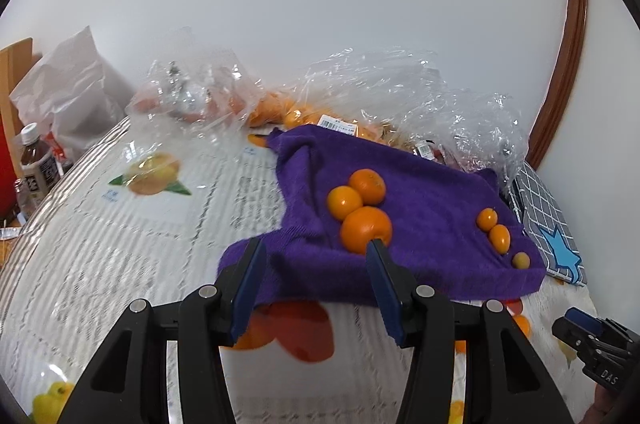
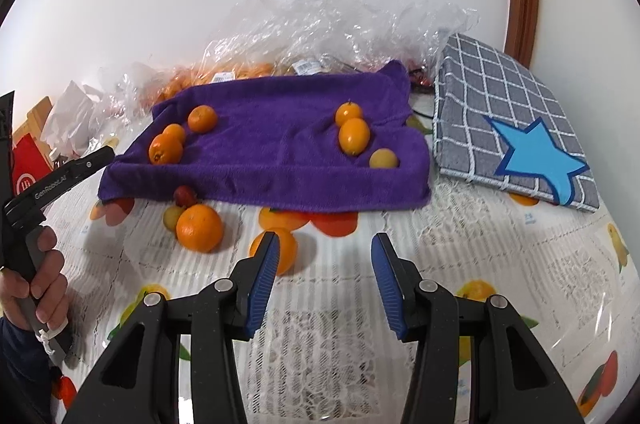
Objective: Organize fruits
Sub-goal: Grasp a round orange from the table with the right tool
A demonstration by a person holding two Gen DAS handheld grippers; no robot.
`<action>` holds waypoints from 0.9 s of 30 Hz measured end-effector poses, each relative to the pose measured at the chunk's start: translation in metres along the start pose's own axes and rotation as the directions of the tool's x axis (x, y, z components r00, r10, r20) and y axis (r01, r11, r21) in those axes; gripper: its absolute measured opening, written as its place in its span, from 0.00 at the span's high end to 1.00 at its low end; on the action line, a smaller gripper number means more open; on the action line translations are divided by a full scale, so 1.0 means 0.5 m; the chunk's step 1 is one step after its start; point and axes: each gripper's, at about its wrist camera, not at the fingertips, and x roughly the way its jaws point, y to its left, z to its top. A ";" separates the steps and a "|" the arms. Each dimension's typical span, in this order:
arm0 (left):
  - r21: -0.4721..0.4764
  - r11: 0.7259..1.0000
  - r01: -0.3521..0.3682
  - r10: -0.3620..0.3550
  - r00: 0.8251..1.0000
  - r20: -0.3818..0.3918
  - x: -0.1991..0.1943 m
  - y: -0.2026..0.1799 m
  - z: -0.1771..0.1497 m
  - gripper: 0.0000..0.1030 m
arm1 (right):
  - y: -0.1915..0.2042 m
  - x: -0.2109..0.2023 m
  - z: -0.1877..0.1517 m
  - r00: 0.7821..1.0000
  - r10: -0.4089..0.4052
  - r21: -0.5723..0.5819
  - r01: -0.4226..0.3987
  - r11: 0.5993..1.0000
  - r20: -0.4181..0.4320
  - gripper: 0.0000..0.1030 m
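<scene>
A purple towel (image 1: 432,191) (image 2: 272,143) lies on the table. Three oranges (image 1: 366,230) (image 2: 165,148) sit bunched on its left part. Two small orange fruits (image 1: 499,239) (image 2: 354,135) and a pale yellow one (image 1: 521,260) (image 2: 383,159) line up on its right part. My left gripper (image 1: 316,264) hovers open over the towel's near edge, nothing between its fingers. My right gripper (image 2: 324,256) is open above the tablecloth. One loose orange (image 2: 280,252) lies just behind its left finger, and another orange (image 2: 199,228) is further left. A small red fruit (image 2: 185,195) and a yellowish one (image 2: 173,216) rest at the towel's edge.
Crumpled clear plastic bags (image 1: 360,91) (image 2: 320,19) holding more fruit line the wall behind the towel. A grey checked cloth with a blue star (image 2: 520,127) lies to the right. A bottle (image 1: 36,163) and a white bag (image 1: 72,95) stand at the left edge. A hand (image 2: 44,288) holds the left gripper.
</scene>
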 end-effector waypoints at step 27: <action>0.020 0.999 0.045 -0.044 0.998 -0.043 -0.006 -0.001 -0.009 0.50 | 0.058 0.116 0.000 0.992 0.070 -0.032 -0.074 0.997 -0.107 0.67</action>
